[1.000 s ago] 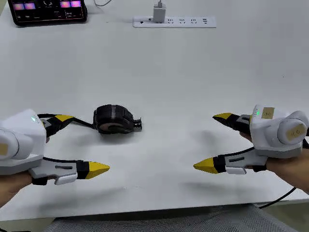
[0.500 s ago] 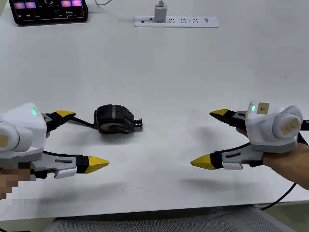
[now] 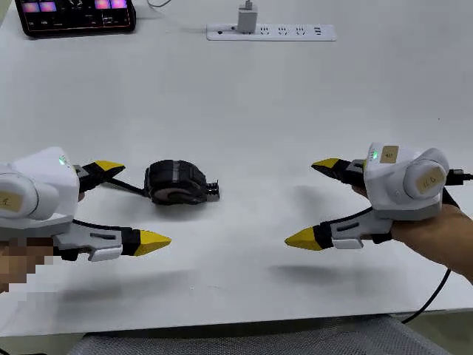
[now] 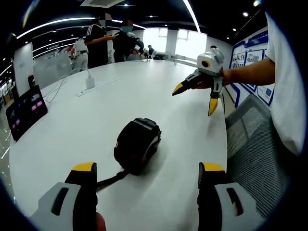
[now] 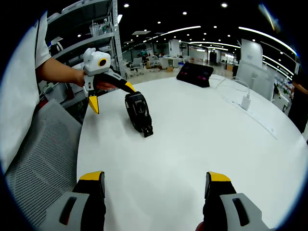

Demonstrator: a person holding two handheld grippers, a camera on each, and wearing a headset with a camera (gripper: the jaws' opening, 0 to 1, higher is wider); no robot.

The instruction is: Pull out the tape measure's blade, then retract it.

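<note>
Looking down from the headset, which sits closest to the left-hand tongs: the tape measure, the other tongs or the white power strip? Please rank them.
1. Tape measure, just ahead of the left tongs.
2. Right tongs, off to the right at the near side.
3. Power strip, at the far end.

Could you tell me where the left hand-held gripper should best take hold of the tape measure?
Probably the tape measure case, across its flat sides, from the strap end: the open left hand-held gripper faces that end, and the blade tip points free toward the right hand-held gripper.
</note>
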